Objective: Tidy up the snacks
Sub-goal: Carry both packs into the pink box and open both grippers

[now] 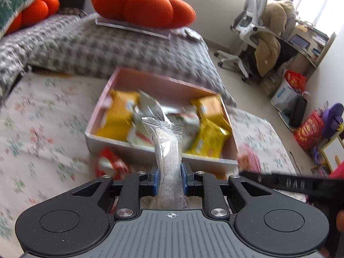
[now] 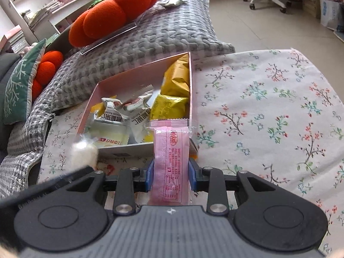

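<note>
Left gripper [image 1: 171, 179]: blue pads clamped on a clear-wrapped snack [image 1: 168, 150], which stands up between them, its crimped end over the box's near wall.
Right gripper [image 2: 171, 177]: pads pressed on a pink snack packet [image 2: 172, 161], upright, its top at the box's near right corner.
Red packet [image 1: 111, 164]: on the cloth just before the box.
Pink box [image 2: 137, 68]: on the floral cloth [image 2: 268, 111], holding yellow packets [image 2: 169, 105] and white ones.
Beyond: grey quilt [image 1: 120, 45], orange pumpkin cushion [image 1: 144, 6].
</note>
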{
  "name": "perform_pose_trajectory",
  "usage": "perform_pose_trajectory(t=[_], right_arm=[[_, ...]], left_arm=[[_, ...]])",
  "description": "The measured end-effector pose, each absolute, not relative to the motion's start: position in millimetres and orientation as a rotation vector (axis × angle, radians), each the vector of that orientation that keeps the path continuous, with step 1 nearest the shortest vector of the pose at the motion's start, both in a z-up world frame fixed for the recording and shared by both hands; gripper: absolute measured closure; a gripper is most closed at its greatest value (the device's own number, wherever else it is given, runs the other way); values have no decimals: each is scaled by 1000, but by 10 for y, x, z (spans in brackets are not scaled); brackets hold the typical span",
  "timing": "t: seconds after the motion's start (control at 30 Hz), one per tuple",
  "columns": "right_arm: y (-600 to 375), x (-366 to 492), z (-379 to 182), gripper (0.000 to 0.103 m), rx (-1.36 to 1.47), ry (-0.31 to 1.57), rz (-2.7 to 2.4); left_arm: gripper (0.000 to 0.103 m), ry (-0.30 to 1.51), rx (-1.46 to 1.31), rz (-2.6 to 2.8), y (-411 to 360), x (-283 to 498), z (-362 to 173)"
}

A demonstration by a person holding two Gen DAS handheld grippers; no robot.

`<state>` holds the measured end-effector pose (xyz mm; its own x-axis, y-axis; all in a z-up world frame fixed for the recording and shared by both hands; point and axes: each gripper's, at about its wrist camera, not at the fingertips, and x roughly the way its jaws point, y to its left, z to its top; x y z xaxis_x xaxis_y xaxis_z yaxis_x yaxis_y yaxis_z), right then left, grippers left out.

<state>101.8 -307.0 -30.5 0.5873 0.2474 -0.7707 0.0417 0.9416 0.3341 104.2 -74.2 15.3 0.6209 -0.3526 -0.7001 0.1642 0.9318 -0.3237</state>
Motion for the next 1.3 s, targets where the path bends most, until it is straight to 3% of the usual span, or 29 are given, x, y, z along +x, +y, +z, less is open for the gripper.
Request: perform_pose_trajectory(t=[0.7, 1.3], right_arm=[[-2910, 1471, -279, 74, 408, 876, 168], [-2714, 2383, -359, 71, 679, 917, 219]], left_arm=[[85, 739, -189, -275, -376, 1977, 272], [82, 882, -315, -348, -532, 2703, -96]])
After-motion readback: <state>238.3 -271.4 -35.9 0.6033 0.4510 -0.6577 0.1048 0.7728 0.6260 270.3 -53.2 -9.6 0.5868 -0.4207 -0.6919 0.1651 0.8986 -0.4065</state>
